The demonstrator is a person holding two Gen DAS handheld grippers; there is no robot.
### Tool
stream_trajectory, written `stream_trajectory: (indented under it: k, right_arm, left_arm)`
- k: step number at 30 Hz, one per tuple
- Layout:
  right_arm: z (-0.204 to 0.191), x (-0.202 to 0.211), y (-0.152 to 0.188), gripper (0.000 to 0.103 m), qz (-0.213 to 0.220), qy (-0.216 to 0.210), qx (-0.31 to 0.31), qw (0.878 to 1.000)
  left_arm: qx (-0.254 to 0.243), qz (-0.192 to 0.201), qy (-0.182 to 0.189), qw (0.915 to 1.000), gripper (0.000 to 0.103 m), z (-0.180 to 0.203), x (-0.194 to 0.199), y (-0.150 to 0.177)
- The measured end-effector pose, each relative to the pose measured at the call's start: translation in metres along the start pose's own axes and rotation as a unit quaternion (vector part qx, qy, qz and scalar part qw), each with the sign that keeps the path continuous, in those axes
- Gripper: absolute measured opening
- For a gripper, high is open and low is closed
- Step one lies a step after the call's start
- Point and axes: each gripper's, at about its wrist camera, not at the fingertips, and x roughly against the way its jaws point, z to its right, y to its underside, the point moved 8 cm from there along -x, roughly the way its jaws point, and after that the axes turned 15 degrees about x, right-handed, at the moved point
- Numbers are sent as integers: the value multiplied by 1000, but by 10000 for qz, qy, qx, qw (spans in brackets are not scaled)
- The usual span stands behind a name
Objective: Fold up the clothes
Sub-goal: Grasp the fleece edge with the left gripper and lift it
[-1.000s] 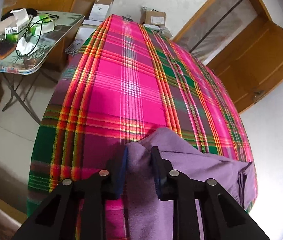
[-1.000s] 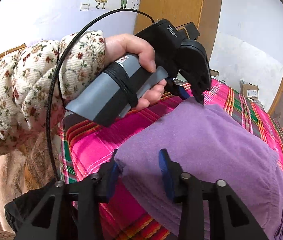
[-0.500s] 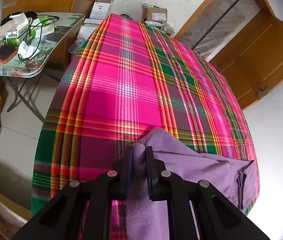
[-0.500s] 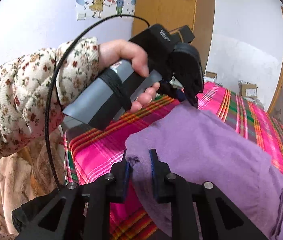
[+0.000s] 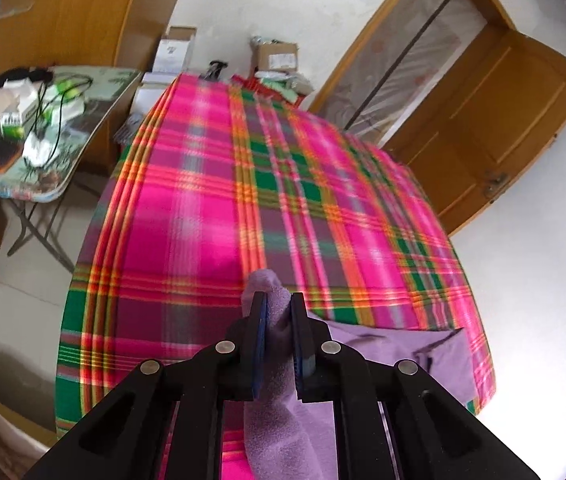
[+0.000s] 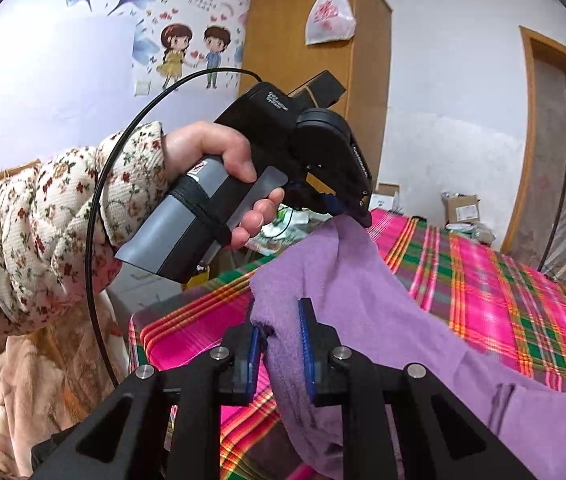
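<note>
- Left hand-held gripper: jaws pinched tight on a corner of the soft purple fleece garment.
- Right hand-held gripper: clamped on another corner, above the pink plaid bed.

Purple garment, pink plaid bedspread (green, orange stripes), floral sleeve

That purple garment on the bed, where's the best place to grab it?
Probably by its near edge, one corner per gripper, coming from the bed's near side. The purple garment is limp, so pinched folds lift it: the left gripper and right gripper each clamp a bunched corner.
</note>
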Motion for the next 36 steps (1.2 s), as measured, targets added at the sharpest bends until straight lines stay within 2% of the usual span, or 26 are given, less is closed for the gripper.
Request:
stream_trajectory:
  k: [7,11,19,27,36]
  right_arm:
    - [31,16,-3,18,218,283,-124,9993]
    - [36,52,-7,17,345,397,-175,9985]
    - [87,68,-6,17,504,622,-518,9954]
    - [117,98,5,16,466,948,-598,9926]
    - [149,121,27,16,305,1328,-808,9874]
  left_arm:
    - [-321,167,172,9992,11,48,16,4]
    - [-488,246,250,9982,11,74,22,6]
    - [-746,294,441,9958,11,128,25,16]
    - [-1022,149,656,9925,11,178,13,25]
    - [-1349,-206,900,9865,11,234,-23,48]
